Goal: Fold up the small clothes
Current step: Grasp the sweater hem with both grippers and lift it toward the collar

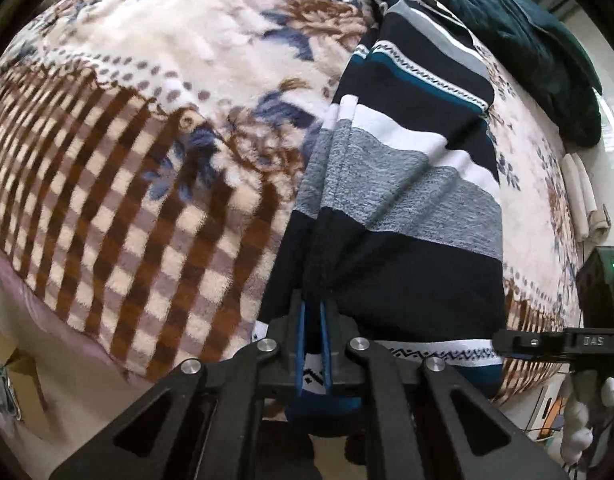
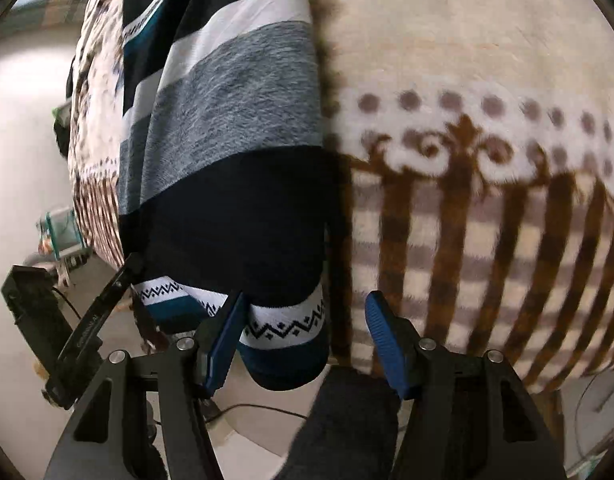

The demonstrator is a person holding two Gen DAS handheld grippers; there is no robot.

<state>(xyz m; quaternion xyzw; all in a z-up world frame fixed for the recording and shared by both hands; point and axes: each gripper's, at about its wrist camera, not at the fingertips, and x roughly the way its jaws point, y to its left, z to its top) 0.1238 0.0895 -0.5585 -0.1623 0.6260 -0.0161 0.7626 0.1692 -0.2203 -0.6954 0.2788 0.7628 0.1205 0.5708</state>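
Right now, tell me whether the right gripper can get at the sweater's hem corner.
Probably yes. The right gripper stands open with the striped sweater's patterned hem corner already between its blue pads, nothing blocking. The left gripper pinches the hem further along, clear of it.

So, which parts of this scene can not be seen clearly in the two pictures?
- Striped sweater: its far end, in the left wrist view, is hidden under a dark green garment.
- Its hem corner, same view: covered by the shut left gripper.
- Blanket pattern, right wrist view: smeared by motion blur.
- Clutter beside the bed, right wrist view: too small and blurred to name.
- Right gripper: open around the hem; contact unclear.
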